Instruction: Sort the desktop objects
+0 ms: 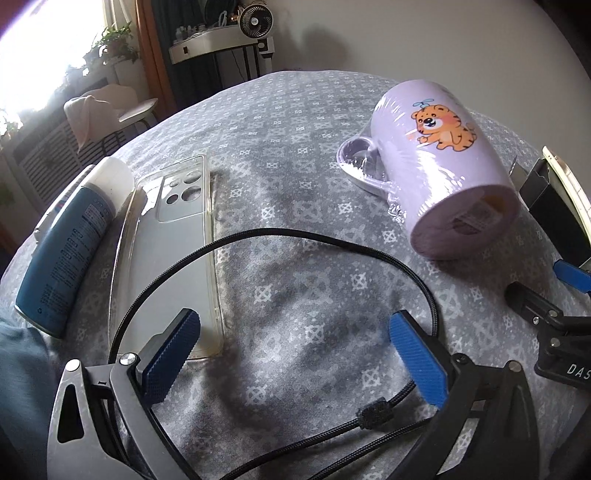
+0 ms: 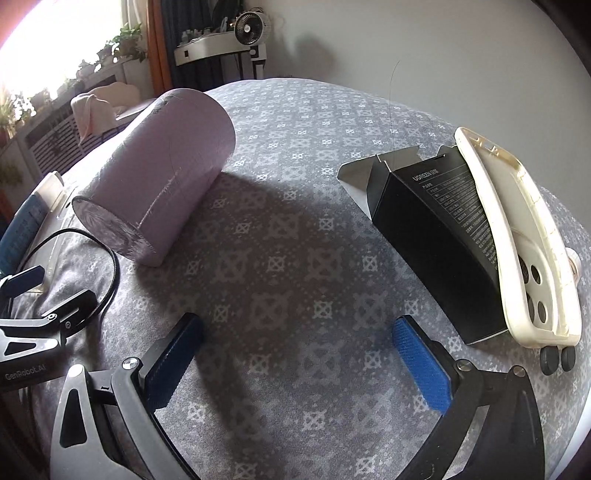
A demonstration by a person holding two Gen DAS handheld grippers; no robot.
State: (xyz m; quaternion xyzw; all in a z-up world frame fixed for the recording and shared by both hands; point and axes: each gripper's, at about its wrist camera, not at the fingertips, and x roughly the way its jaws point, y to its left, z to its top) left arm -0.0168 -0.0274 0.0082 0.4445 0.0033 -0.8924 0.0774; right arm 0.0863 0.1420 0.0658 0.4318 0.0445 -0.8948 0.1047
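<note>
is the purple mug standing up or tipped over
Tipped over. The mug lies on its side on the cloth, flat base toward the left wrist camera, handle out sideways, still in clear wrap.

A small fan (image 1: 255, 20) sits on a shelf (image 1: 218, 42) beside window plants (image 1: 116, 42).

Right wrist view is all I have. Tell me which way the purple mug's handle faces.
Observer: The purple mug lies on its side; its handle points toward the clear phone case.
Operator: Report what lies beyond that case.
Observer: A blue tube with a white cap, lying flat beside it.
Operator: Give me the left tool's state.
Observer: The left tool is open and empty above the cloth; a black braided cable loops ahead of it.
</note>
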